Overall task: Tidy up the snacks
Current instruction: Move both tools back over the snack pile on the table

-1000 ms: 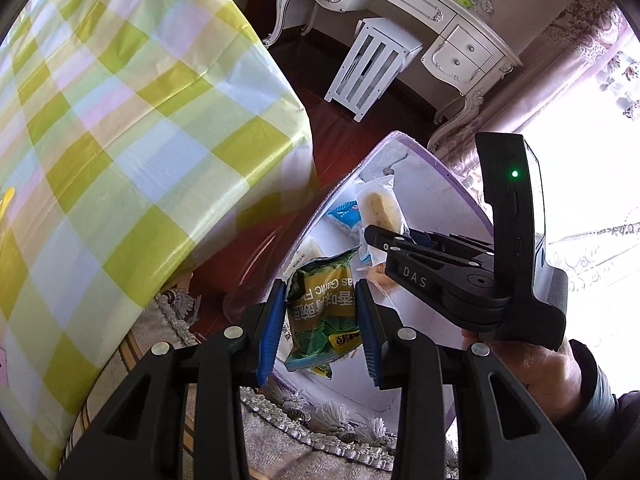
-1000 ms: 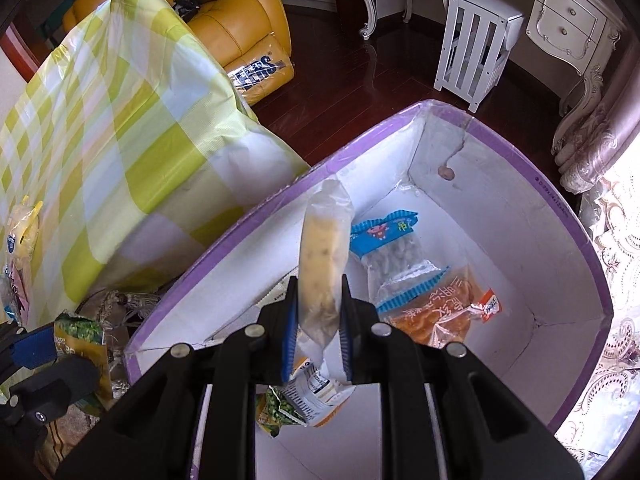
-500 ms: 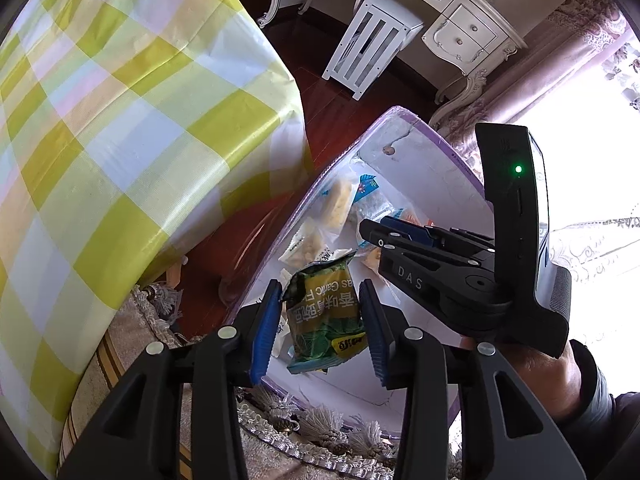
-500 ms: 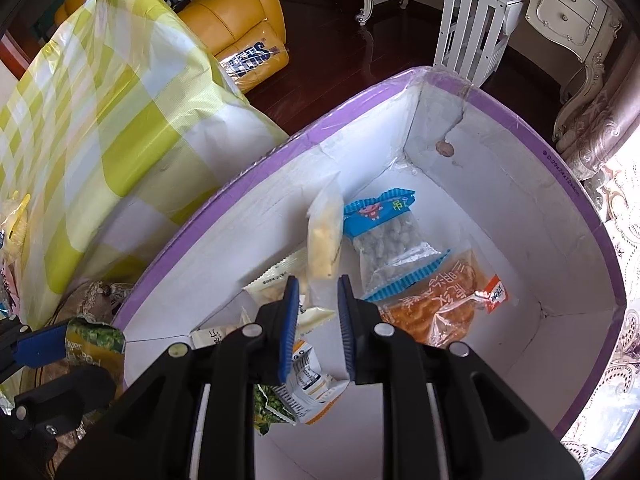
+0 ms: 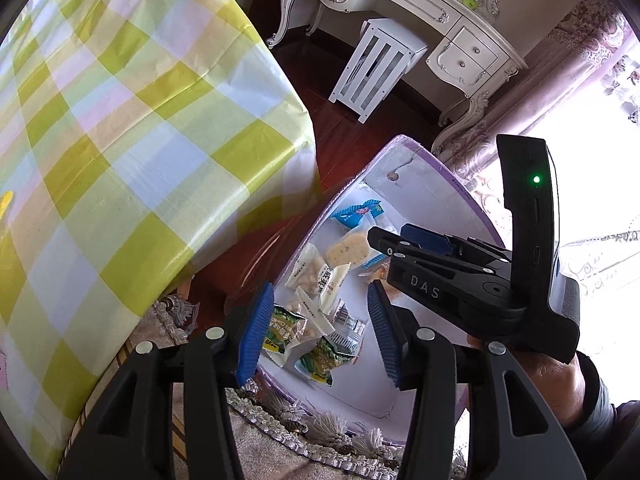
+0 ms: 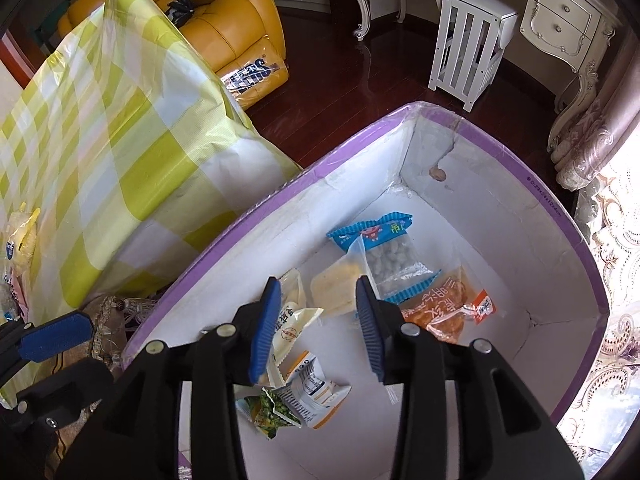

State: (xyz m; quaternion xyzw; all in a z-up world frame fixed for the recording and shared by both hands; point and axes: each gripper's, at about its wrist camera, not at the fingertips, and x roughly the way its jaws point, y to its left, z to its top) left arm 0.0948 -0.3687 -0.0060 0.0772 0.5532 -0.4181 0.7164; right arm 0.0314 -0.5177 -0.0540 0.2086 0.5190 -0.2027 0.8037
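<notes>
Both claws gape empty, jaws just opened: the left claw point(image 5: 316, 328) dropped its green snack packet point(image 5: 320, 356), the right claw point(image 6: 316, 316) its clear biscuit pouch point(image 6: 334, 290), into the purple-rimmed white box point(image 6: 500, 152). Only the right view shows the orange packet point(image 6: 444, 304).

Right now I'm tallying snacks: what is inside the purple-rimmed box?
The purple-rimmed box holds a blue peanut pack, orange packet, pale cracker pack, white sachets and green packets. Anything beneath them is hidden.
</notes>
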